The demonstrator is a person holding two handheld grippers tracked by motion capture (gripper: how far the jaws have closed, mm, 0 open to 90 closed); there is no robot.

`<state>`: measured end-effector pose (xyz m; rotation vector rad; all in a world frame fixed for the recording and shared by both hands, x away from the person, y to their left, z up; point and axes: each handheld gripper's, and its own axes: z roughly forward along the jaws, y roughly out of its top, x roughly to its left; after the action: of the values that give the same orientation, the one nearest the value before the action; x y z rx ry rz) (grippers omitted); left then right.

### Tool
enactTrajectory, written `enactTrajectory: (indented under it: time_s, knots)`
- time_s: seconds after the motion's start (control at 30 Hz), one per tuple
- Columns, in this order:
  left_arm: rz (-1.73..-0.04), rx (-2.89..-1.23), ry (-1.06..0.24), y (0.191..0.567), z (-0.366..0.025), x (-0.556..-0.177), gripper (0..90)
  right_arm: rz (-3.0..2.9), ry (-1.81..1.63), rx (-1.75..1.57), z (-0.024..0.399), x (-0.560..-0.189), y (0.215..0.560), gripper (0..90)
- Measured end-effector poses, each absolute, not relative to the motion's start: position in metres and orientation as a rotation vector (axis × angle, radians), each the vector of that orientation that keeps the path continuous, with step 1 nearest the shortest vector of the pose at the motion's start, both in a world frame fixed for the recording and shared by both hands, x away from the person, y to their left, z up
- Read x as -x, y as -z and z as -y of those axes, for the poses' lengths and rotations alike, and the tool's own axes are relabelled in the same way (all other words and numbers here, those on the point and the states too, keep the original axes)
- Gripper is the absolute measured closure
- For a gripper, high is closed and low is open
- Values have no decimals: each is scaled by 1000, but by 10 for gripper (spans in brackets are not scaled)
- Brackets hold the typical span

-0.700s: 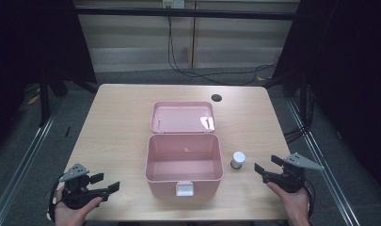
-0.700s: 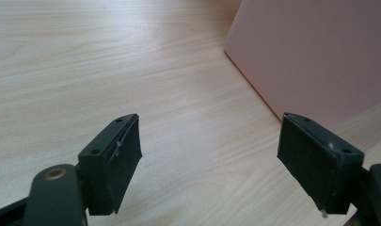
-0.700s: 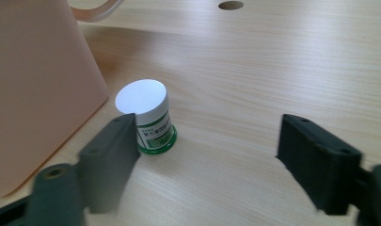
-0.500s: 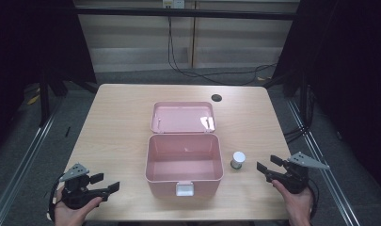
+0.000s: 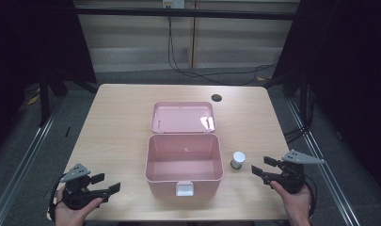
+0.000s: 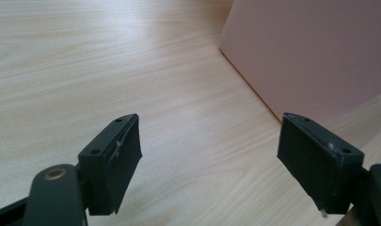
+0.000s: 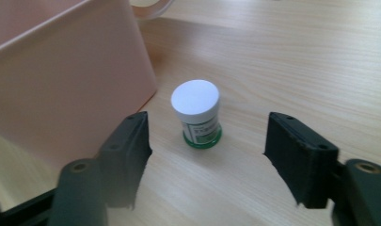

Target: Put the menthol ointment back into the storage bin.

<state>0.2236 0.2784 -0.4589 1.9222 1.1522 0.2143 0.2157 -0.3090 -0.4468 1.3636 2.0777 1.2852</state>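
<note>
Your right gripper (image 5: 264, 168) at lower right is spread wide toward the jar (image 5: 237, 160), beside the open box (image 5: 184, 165) mid-frame. Your left gripper (image 5: 107, 184), lower left, gapes wide, empty.

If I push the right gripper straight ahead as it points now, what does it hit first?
Most likely the small white-capped jar: it stands upright on the table, about centred between the right gripper's open jaws. The pink box sits just beside that line, so the near jaw might graze its wall.
</note>
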Motion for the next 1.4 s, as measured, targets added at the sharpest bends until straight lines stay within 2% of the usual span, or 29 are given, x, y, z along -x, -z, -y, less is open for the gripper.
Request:
enactTrajectory:
  time_s: [0.17,0.27,0.67,0.77,0.93,0.97,1.4]
  knots:
    - [-1142,-1933,-210,459,-278,-225,217,-2156,-1247,-1304,305,-221,438,228]
    - [-1145,-1935,-209,459,-277,-224,217,-2192,-1228,-1295,303,-225,434,225]
    - [-1147,-1948,-205,460,-276,-226,217,-2319,-1172,-1262,291,-240,422,258]
    - [-1142,-1952,-209,460,-276,-225,217,-2368,-1119,-1265,284,-248,422,298]
    - [-1144,-1949,-209,460,-276,-225,217,-2400,-1103,-1261,280,-252,418,298]
    - [-1144,-1949,-206,460,-275,-225,217,-2400,-1116,-1260,279,-254,414,320]
    - [-1144,-1951,-207,460,-275,-225,217,-2478,-992,-1259,270,-270,400,270]
